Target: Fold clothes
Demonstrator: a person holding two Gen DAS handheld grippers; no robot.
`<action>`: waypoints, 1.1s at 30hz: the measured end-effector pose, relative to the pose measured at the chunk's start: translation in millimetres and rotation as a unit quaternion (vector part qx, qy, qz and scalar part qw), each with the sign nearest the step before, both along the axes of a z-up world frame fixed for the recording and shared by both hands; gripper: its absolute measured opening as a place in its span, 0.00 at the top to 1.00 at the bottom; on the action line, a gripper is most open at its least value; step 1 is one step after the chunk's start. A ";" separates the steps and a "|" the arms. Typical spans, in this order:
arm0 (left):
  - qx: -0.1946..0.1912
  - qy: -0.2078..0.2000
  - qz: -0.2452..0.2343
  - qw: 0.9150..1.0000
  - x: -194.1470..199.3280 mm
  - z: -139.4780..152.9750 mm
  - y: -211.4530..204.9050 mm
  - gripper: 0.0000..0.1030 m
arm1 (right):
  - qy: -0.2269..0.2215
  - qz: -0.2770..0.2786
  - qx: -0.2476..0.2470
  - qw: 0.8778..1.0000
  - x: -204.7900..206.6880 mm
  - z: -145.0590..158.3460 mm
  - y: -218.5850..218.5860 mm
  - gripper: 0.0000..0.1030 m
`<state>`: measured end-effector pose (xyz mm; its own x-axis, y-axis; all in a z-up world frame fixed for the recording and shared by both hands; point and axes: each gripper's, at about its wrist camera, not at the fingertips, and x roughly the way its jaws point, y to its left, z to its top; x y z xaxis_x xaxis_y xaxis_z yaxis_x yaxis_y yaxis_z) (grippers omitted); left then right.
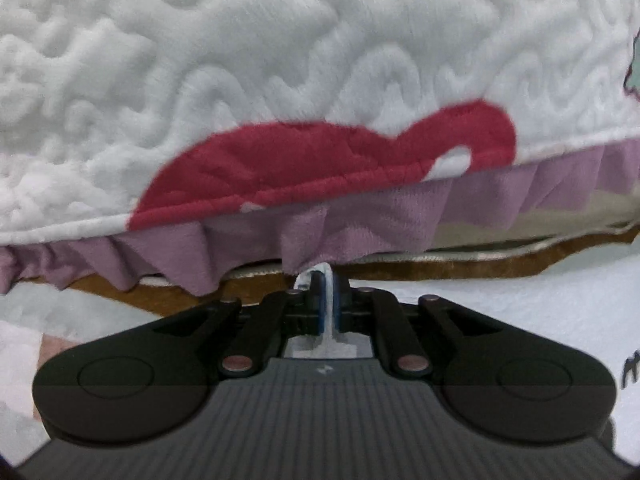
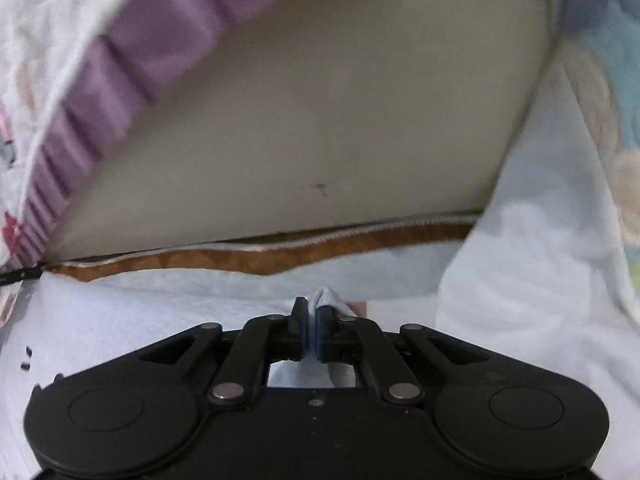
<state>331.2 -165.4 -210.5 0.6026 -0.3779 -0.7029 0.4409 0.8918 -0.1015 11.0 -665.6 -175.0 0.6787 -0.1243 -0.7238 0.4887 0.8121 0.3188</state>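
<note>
White garment [image 1: 500, 320] lies flat under and ahead of both claws, pale fleece-like cloth with small dark print marks off to the sides; left claw [image 1: 325, 300] pressed together on a pinched-up ridge of that cloth, white fabric showing between the blue pads; right claw [image 2: 312, 320] likewise closed on a small bunched fold [image 2: 326, 296] at its tips; both grips sit low, cloth barely raised.

Progress, as a judgement: early in a fold; two points of an edge or layer are gripped but nothing looks carried over yet; no neat folded stack visible; what remains is lifting the pinched part, bringing it across, laying it flat and smoothing; cannot tell which part of the garment is held, sleeve or hem.

Just beyond the garment, ahead of both claws, runs a brown fuzzy edge [image 2: 320, 254] with a pale stitched border, seemingly a mat or blanket under the clothes; past that a plain beige surface [image 2: 320, 100], bed or mattress, not certain.

Further ahead of the left claw a white quilted cover [image 1: 280, 40] with a red patch [image 1: 320, 160] and a purple ruffle [image 1: 360, 216] hangs over; same ruffle [image 2: 120, 60] up-left of the right claw; up-right a cloth with pastel cartoon print [image 2: 608, 100]; room beyond hidden.
</note>
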 end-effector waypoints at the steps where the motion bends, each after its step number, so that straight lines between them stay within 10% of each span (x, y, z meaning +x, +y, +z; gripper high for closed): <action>1: -0.002 -0.012 0.008 1.000 -8.3 7.8 3.6 0.81 | -0.005 -0.010 0.011 1.000 -4.7 1.3 -4.0 1.00; 3: 0.015 -0.048 0.024 0.998 -27.2 21.9 8.7 0.30 | -0.014 -0.029 0.034 0.999 -14.2 4.0 -12.1 0.93; 6: 0.027 -0.080 0.028 0.996 -57.4 40.5 19.7 0.30 | -0.085 -0.085 0.082 0.989 -42.8 15.3 -17.7 0.67; 10: -0.042 -0.034 0.031 0.998 -96.3 55.8 40.6 0.30 | -0.152 -0.171 0.123 0.966 -91.5 38.9 -18.6 0.61; 15: -0.055 0.027 -0.030 0.998 -166.6 44.8 21.5 0.32 | -0.128 -0.144 0.041 0.980 -155.1 65.7 69.7 0.60; 23: -0.003 0.089 -0.199 0.976 -284.0 22.1 -8.5 0.34 | -0.073 -0.180 0.121 0.973 -262.4 22.0 155.3 0.58; 29: 0.096 0.019 -0.257 0.961 -329.6 13.2 -35.7 0.34 | -0.053 -0.097 0.153 0.982 -249.3 6.0 219.1 0.58; 33: 0.117 0.043 -0.248 0.961 -321.7 -3.9 -40.4 0.31 | 0.000 -0.014 0.074 0.997 -204.8 6.0 267.1 0.54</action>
<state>9.5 -205.7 -214.4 0.3257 -0.4286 -0.8427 0.8159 0.5778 0.0214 -193.8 -398.5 -168.9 0.6770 -0.0348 -0.7352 0.5096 0.7429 0.4340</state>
